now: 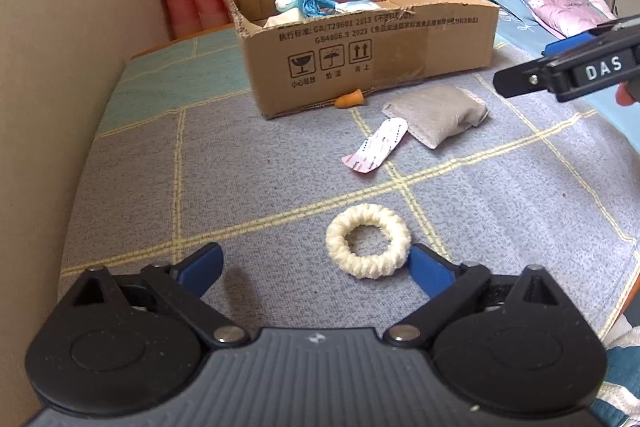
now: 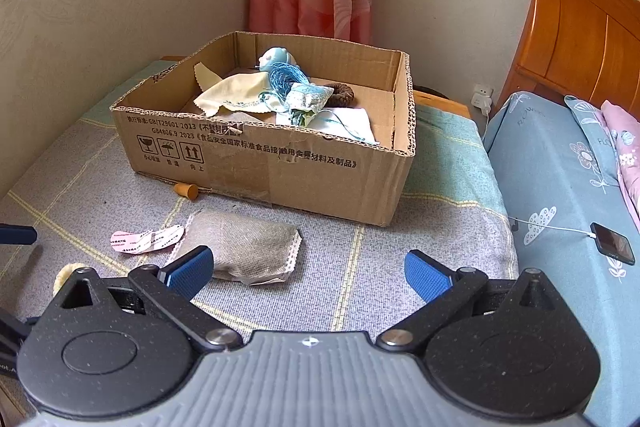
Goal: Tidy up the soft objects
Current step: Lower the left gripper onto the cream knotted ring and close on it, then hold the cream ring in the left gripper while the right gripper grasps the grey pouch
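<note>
Left wrist view: we hold the left gripper [image 1: 316, 265] low over the checked bedcover [image 1: 132, 187], jaws spread wide and gripping nothing. The cream knitted ring [image 1: 368, 241] lies flat just ahead, off toward the right-hand finger and touching its blue pad [image 1: 430, 273]. A ring has no long axis, so a small shift rightward would, we judge, bracket it. Farther off lie the pink sachet [image 1: 376, 147], the grey pouch [image 1: 438, 115] and an orange earplug [image 1: 350, 99] against the cardboard box [image 1: 360, 67]. The right gripper enters from the right edge.

Right wrist view: our right gripper [image 2: 308, 273] hangs with jaws apart, empty. The grey pouch [image 2: 244, 247] sits just beyond its left pad [image 2: 190, 273], long axis roughly crosswise. The box [image 2: 260, 163] behind already holds cloths and a blue toy. Only a sliver of the ring shows here; the left hand is plainly nearer it.
</note>
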Demonstrator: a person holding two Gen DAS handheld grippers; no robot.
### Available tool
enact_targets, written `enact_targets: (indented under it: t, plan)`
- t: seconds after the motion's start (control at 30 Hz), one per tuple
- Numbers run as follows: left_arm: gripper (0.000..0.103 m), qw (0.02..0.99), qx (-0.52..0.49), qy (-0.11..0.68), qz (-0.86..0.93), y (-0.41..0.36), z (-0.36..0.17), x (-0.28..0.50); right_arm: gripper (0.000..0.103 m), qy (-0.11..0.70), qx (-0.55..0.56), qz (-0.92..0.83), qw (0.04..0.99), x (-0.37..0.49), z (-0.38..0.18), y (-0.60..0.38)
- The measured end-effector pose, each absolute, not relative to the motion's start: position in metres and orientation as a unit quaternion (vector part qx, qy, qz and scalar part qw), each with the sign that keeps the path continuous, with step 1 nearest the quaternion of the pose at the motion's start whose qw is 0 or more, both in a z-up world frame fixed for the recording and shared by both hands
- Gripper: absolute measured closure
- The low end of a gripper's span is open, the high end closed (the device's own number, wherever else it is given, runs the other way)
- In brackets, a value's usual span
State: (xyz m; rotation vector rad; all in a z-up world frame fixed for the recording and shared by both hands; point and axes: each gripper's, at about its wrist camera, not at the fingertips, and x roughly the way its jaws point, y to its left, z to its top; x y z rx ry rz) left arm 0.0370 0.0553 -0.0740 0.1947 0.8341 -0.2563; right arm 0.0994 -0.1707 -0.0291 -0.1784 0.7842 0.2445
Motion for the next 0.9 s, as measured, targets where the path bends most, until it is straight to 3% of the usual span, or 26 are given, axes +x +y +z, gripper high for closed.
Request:
enact_targets:
  t: [0.27,0.9]
  plan:
    - [0.061,0.9,0.066,0.395,-0.172,0.044,-0.071,0.034,0.0,0.383,-0.091,0.126,0.91,0.1,-0.033,-0.167]
    - [0.061,0.91,0.048,0.393,-0.123,0.062,-0.073,0.044,0.0,0.421,-0.12,0.188,0.879,0.132,-0.068,-0.117]
